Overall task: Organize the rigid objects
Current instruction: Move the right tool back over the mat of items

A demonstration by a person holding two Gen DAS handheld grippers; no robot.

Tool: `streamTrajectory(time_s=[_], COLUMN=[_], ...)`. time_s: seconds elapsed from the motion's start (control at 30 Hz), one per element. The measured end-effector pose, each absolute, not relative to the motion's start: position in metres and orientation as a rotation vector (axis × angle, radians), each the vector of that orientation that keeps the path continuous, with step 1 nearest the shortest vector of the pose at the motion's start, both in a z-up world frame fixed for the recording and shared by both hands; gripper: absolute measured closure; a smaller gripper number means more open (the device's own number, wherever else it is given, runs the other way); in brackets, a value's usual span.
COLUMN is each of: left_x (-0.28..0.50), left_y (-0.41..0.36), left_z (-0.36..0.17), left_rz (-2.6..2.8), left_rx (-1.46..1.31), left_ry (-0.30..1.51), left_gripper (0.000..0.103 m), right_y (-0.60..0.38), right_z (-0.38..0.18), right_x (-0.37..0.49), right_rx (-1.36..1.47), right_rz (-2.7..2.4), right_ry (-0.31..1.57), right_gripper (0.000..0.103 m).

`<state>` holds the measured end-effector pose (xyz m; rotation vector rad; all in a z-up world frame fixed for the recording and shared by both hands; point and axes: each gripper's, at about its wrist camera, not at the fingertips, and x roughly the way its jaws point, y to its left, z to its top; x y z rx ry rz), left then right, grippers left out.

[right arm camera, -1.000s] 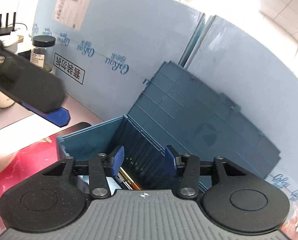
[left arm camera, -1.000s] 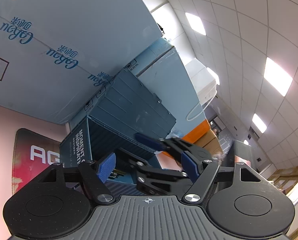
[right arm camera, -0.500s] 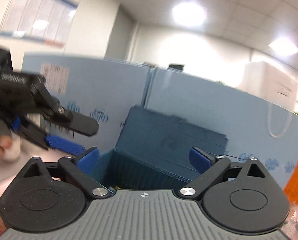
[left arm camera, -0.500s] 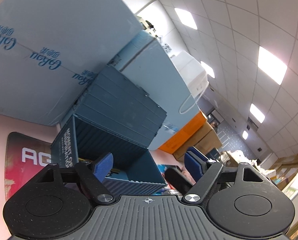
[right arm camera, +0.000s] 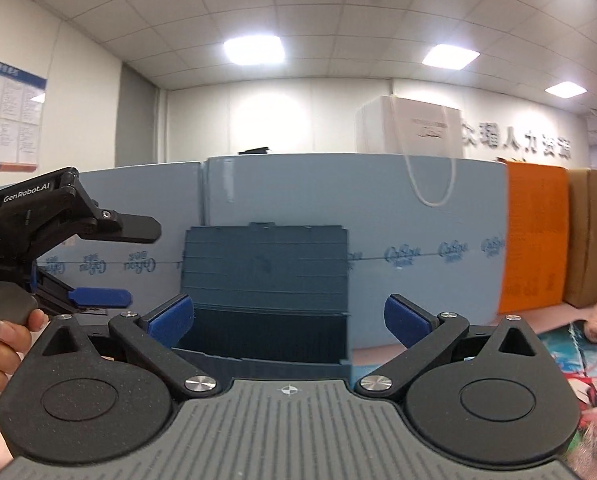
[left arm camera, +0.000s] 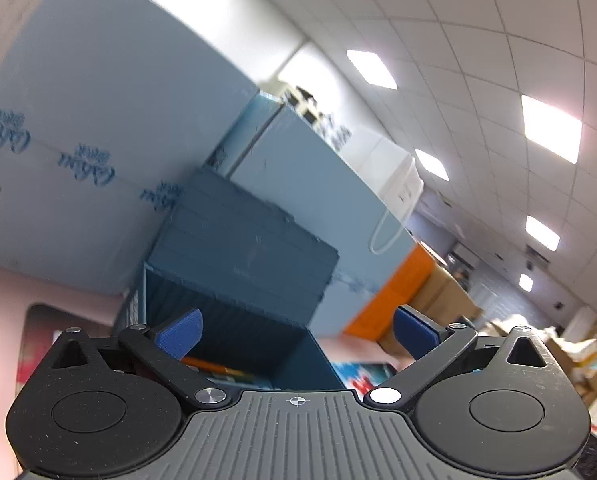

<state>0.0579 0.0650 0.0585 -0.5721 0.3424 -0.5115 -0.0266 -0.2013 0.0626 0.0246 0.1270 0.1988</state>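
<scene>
Left to right in the right wrist view: the left claw (right arm camera: 110, 264), jaws just opened wide and empty; the dark blue ribbed plastic storage box (right arm camera: 264, 320) on the pink counter (left arm camera: 22, 288), its hinged lid (right arm camera: 264, 268) upright against the pale blue cartons (right arm camera: 418, 216); the right claw (right arm camera: 288, 320), likewise just opened wide, nothing between its pads. Risk: either claw could knock the raised lid shut, or strike the other claw beside the box.

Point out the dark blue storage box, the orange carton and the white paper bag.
dark blue storage box (right arm camera: 264, 268): right wrist view, raised lid.
orange carton (right arm camera: 536, 240): right wrist view, front face.
white paper bag (right arm camera: 408, 128): right wrist view, front panel.
</scene>
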Motion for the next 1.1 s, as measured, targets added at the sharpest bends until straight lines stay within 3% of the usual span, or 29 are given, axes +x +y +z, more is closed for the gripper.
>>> streamTrajectory(time_s=[0.8, 1.1], left_x=[0.027, 0.018], left_y=[-0.054, -0.078], left_z=[0.025, 0.019], left_rz=[-0.566, -0.571], left_rx=[-0.027, 0.049], left_ry=[0.408, 0.431], left_gripper=[0.000, 0.000], right_y=[-0.286, -0.304], right_z=[0.024, 0.015], right_x=[-0.050, -0.049], right_rx=[0.161, 0.216], right_rz=[-0.014, -0.059], right_ry=[0.238, 0.282], right_gripper=[0.000, 0.000])
